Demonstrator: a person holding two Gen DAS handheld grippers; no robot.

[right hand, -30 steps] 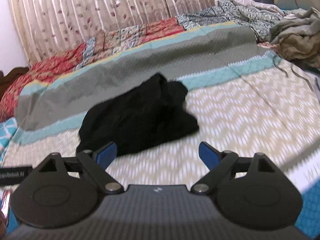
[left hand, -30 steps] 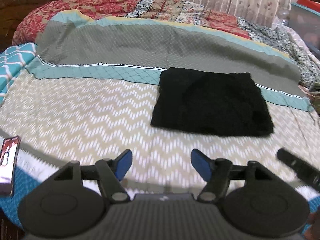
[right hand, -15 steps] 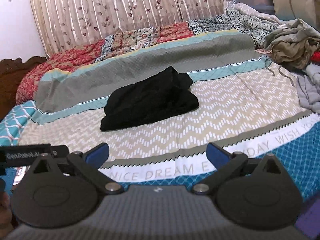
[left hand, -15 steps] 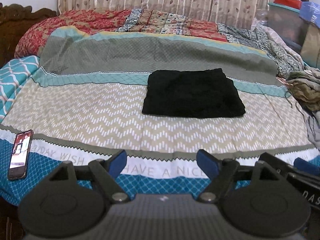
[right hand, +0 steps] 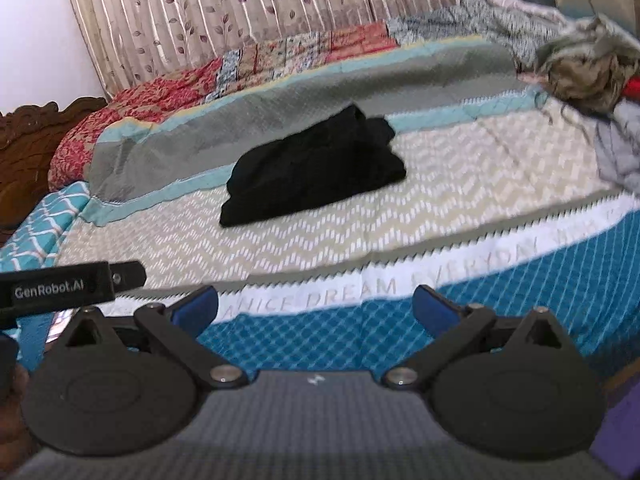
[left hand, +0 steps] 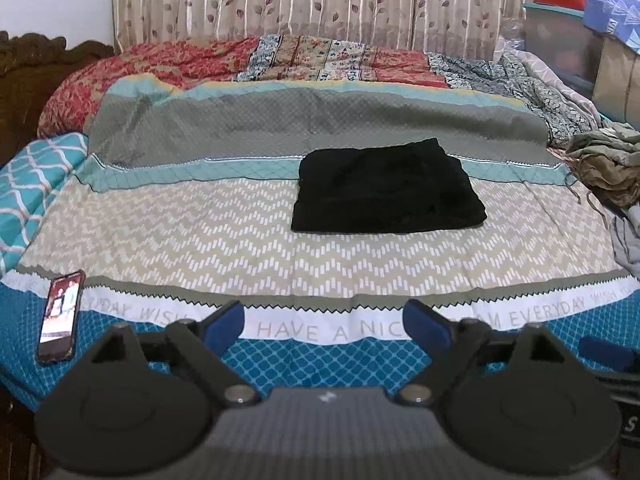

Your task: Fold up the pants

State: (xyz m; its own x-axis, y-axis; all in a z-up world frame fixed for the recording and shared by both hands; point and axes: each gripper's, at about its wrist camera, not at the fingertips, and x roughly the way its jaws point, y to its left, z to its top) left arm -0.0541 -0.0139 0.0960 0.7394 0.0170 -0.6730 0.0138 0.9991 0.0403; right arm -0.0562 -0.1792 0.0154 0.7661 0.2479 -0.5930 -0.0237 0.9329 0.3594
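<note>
One folded black fabric pants lying on patterned bedsheet.
Left gripper and right gripper both hanging spread apart, empty, well short of pants; right view blurring.

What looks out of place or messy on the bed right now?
The black pants lie folded in a neat rectangle mid-bed, though in the right wrist view one far corner bunches up. A phone sits near the bed's front edge, screen lit. Crumpled clothes are heaped at the right side. Both tools are open and empty.
</note>
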